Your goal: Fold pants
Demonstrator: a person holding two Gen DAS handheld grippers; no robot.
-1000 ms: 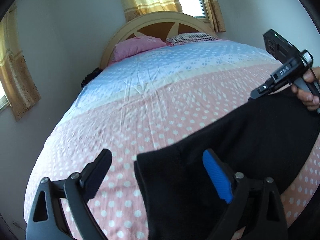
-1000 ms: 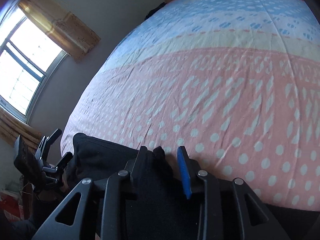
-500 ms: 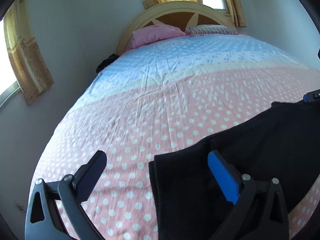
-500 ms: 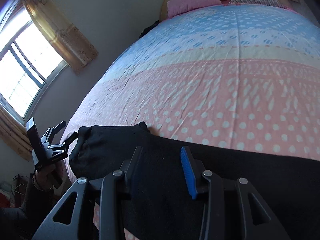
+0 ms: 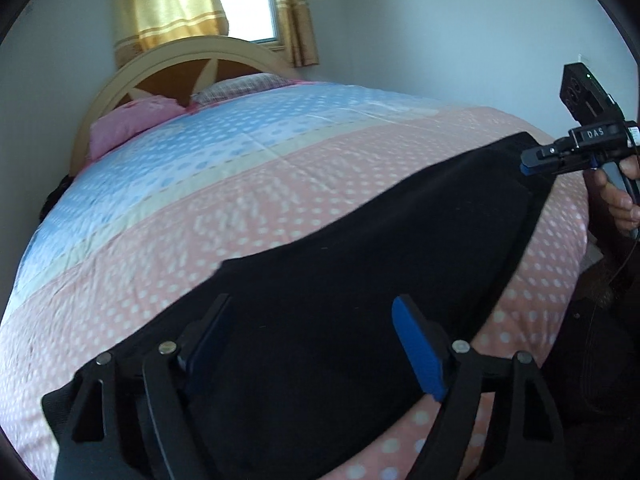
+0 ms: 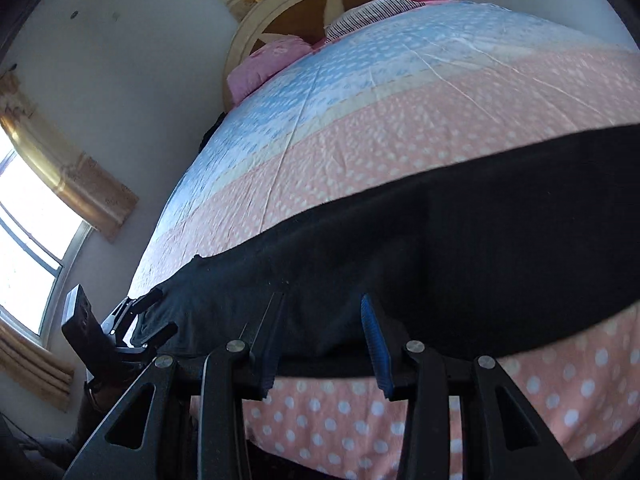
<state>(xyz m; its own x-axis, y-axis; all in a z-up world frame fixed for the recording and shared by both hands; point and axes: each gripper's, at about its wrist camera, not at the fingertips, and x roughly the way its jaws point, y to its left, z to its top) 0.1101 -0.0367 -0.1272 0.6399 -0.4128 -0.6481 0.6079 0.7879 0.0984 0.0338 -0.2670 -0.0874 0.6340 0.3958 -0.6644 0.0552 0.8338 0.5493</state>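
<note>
1. On the bed [image 5: 280, 184], at the pink dotted end, the left gripper [image 5: 312, 302] hovers with jaws spread; they have just been closing, cloth lying between them unpinched.
2. The pants [image 5: 360, 260] lie stretched crosswise, apparently being laid flat before the first fold.
3. The right gripper [image 6: 322, 300] has jaws partly apart, lately opening, cloth between; a pinch cannot be confirmed.
4. The next move likely calls for gripping both ends. No container appears.

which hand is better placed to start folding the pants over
Probably right: the right gripper pinches a corner of the black pants, while the left gripper, its jaws having just been closing, straddles the other end ungripped.
</note>
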